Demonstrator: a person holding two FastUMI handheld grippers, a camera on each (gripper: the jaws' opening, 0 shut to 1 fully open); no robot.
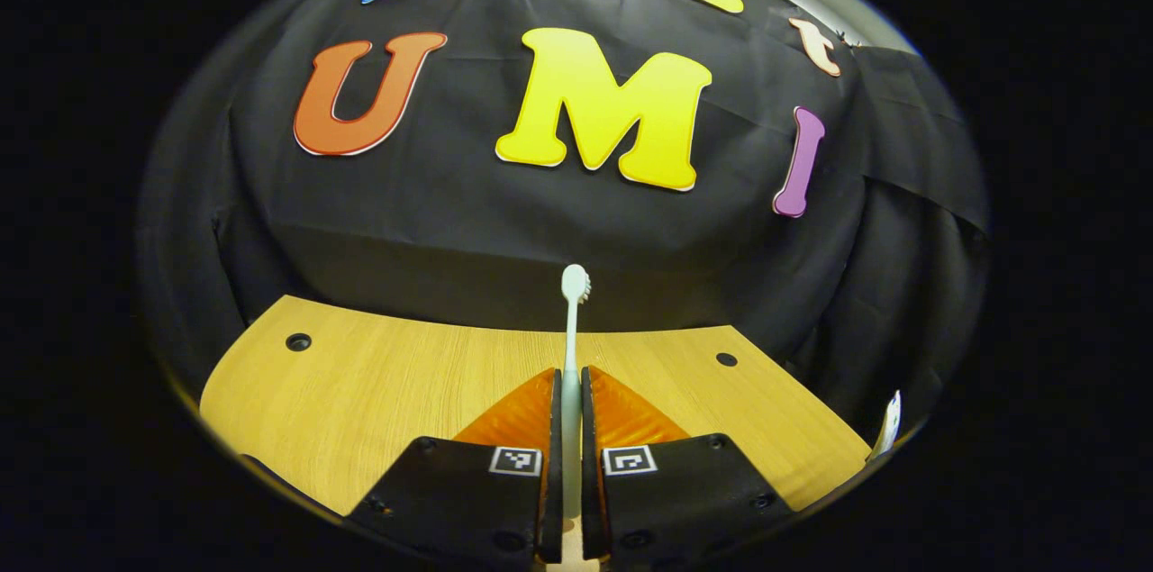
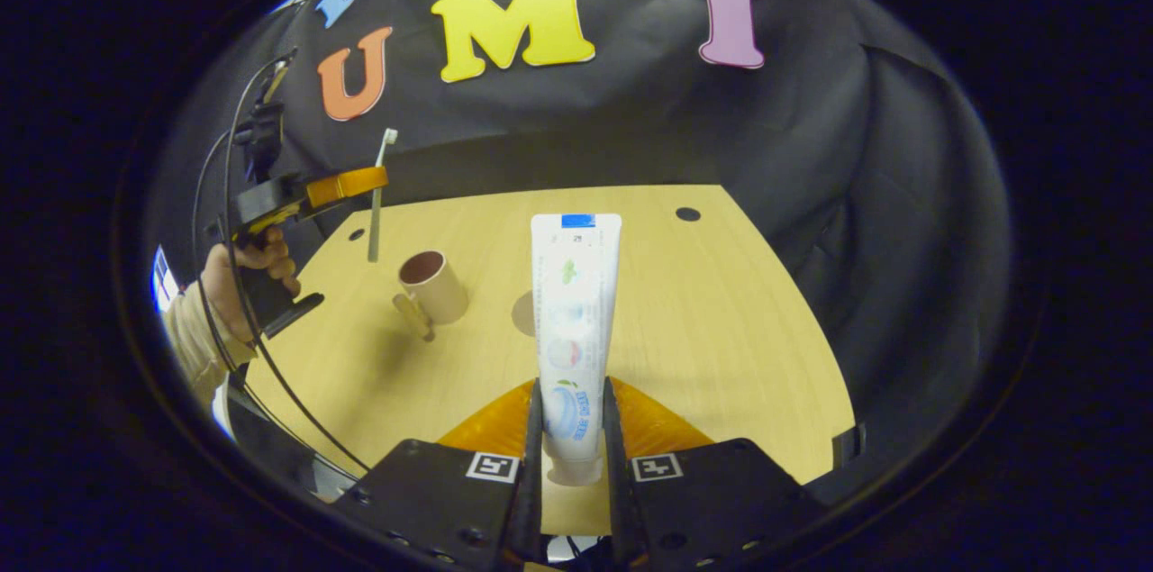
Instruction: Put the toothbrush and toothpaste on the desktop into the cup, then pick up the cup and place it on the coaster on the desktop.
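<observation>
My left gripper [image 1: 569, 385] is shut on a pale toothbrush [image 1: 573, 320], which stands upright with its bristle head above the fingers. In the right gripper view that same left gripper [image 2: 378, 180], held by a hand [image 2: 248, 266], hangs above the table to the left of the cup, with the toothbrush [image 2: 373, 234] pointing up and down through it. My right gripper [image 2: 572, 392] is shut on the lower end of a white toothpaste tube [image 2: 575, 284], which sticks out forward. A tan cup [image 2: 434, 286] with a handle stands upright and empty. A brown round coaster [image 2: 522, 313] lies half hidden behind the tube.
The wooden desktop [image 2: 721, 329] has small dark holes [image 2: 688, 214] near its far corners. The black cloth wall rises right behind the far edge. A cable [image 2: 270, 374] loops down from the left gripper. A thin white tip [image 1: 888, 423] shows at the right rim of the left gripper view.
</observation>
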